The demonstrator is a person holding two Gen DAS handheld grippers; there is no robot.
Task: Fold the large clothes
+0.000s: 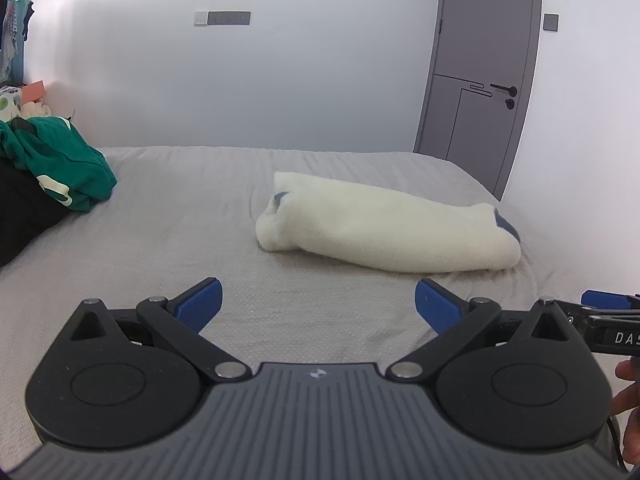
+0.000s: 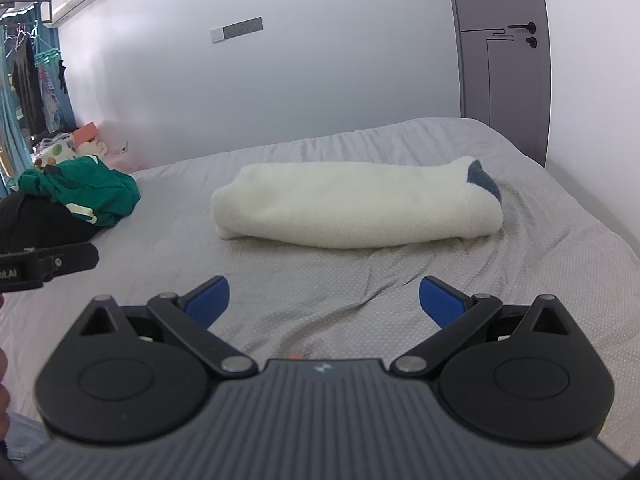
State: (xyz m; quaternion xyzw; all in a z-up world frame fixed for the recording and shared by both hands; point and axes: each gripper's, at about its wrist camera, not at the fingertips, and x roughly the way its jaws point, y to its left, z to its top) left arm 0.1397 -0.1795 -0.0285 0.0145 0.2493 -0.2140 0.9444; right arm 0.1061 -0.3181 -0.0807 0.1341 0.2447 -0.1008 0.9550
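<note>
A cream fleece garment (image 1: 384,224) with a dark blue trim lies folded into a long bundle on the grey bed (image 1: 168,240); it also shows in the right wrist view (image 2: 352,208). My left gripper (image 1: 318,304) is open and empty, just above the sheet, short of the bundle's near side. My right gripper (image 2: 324,300) is open and empty, also in front of the bundle. The right gripper's tip shows at the right edge of the left wrist view (image 1: 608,312). The left gripper's black body shows at the left of the right wrist view (image 2: 48,264).
A green garment (image 1: 60,160) lies on a black one (image 1: 24,216) at the bed's left side, also in the right wrist view (image 2: 84,192). A white wall and a grey door (image 1: 480,80) stand behind the bed. Clothes hang at far left (image 2: 28,88).
</note>
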